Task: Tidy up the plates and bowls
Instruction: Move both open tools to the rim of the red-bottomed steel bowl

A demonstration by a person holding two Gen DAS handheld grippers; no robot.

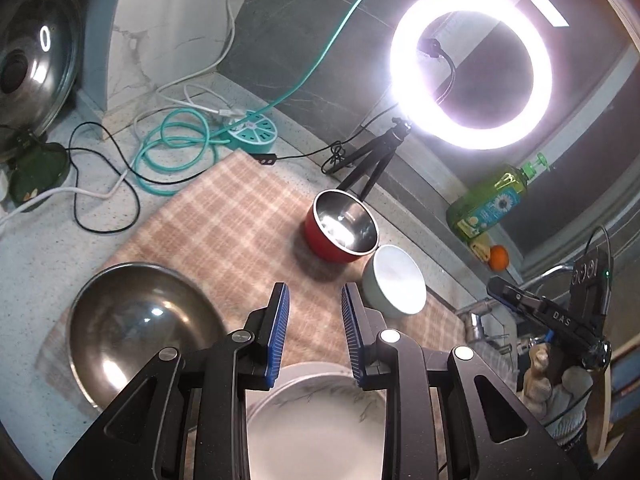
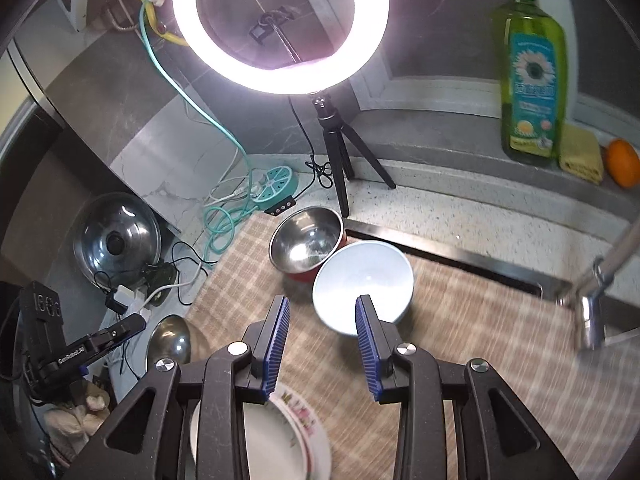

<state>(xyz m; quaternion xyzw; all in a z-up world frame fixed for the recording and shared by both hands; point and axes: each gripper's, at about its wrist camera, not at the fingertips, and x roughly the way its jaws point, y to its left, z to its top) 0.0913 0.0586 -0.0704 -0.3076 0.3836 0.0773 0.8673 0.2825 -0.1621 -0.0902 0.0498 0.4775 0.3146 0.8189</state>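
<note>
My left gripper [image 1: 314,292] hangs open over a checked cloth [image 1: 224,216], nothing between its blue pads. Directly beneath it lies a white marbled plate [image 1: 320,412]. A large steel bowl [image 1: 140,328] sits to its left. Ahead stand a red bowl with a steel inside [image 1: 342,224] and a pale bowl [image 1: 396,286]. My right gripper [image 2: 322,300] is open too, holding nothing, just short of the pale bowl [image 2: 362,276]. The red bowl [image 2: 306,240] touches that bowl's far left side. Stacked plates with a floral rim [image 2: 292,436] lie under the right gripper's left finger.
A lit ring light on a tripod [image 2: 336,160] stands behind the bowls. A teal power hub [image 1: 252,130] and loose cables lie at the back left. A pot lid [image 1: 32,72] leans on the wall. A soap bottle [image 2: 530,68], an orange [image 2: 622,162] and a sink tap [image 2: 592,304] lie to the right.
</note>
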